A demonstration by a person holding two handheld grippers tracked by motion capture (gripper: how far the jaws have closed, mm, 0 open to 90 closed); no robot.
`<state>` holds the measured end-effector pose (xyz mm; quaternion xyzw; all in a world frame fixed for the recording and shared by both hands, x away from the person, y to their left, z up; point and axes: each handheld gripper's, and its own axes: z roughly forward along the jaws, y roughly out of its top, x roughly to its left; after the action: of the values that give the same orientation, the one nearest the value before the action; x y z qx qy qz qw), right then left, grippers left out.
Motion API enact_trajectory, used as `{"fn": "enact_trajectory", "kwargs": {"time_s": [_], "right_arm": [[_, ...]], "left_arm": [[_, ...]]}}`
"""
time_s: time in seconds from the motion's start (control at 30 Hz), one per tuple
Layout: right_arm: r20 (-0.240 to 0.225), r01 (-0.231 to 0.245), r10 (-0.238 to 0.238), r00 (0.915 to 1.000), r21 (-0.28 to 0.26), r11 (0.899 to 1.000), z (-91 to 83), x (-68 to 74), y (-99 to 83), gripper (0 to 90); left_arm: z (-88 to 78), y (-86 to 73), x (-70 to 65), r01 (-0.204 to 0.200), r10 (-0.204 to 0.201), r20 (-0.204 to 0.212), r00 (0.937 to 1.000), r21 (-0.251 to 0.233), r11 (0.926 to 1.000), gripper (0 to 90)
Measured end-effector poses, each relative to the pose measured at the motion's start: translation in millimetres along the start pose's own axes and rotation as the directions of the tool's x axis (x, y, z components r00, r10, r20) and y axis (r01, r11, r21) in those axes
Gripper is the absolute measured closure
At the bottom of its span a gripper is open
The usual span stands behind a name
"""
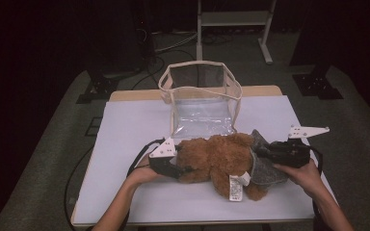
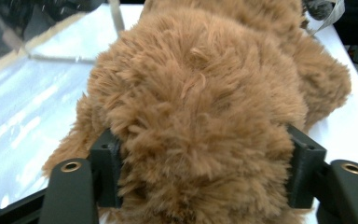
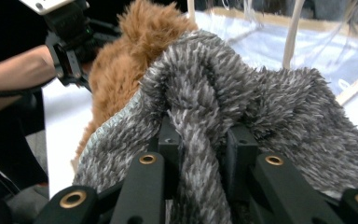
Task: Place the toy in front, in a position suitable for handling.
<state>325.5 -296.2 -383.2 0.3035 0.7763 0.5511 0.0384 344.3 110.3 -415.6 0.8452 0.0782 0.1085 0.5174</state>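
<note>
A brown plush bear point(image 1: 217, 159) lies on its side on the white table point(image 1: 125, 130), a white tag point(image 1: 236, 186) hanging from it. My left gripper point(image 1: 185, 169) comes in from the left and is shut on the bear's furry end point(image 2: 200, 107), and fur bulges over both jaws. A grey fuzzy cloth point(image 1: 266, 162) covers the bear's right end. My right gripper point(image 1: 262, 153) is shut on a pinched fold of that grey cloth point(image 3: 261, 102). In the right gripper view the left gripper point(image 3: 70, 42) and the brown fur point(image 3: 121, 60) show beyond the cloth.
A clear plastic bag with beige trim point(image 1: 200, 96) stands open just behind the bear, its flap lying flat on the table toward me. Dark floor, cables and a stand's legs point(image 1: 233, 29) lie beyond the table's far edge.
</note>
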Motion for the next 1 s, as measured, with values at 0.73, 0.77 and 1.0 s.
{"fn": "enact_trajectory", "kwargs": {"time_s": [0.73, 0.77, 1.0], "right_arm": [[0.114, 0.044, -0.052, 0.9921, 0.076, 0.996, -20.5, -12.5, 8.0, 71.7], [0.125, 0.036, -0.044, 0.9912, 0.072, 0.997, -21.9, -15.0, 8.1, 71.7], [0.145, 0.002, -0.017, 0.9893, 0.103, 0.995, -13.4, -24.6, 0.9, 71.7]], "left_arm": [[4.3, -5.6, 5.6, 0.032, -0.032, -0.009, 0.9995, 0.009, 0.9994, 6.9], [3.9, -7.3, 6.0, 0.034, -0.034, -0.008, 0.9994, 0.007, 0.9994, 6.3], [9.3, -18.7, 8.6, 0.074, -0.074, 0.022, 0.9970, 0.032, 0.9968, 1.5]]}}
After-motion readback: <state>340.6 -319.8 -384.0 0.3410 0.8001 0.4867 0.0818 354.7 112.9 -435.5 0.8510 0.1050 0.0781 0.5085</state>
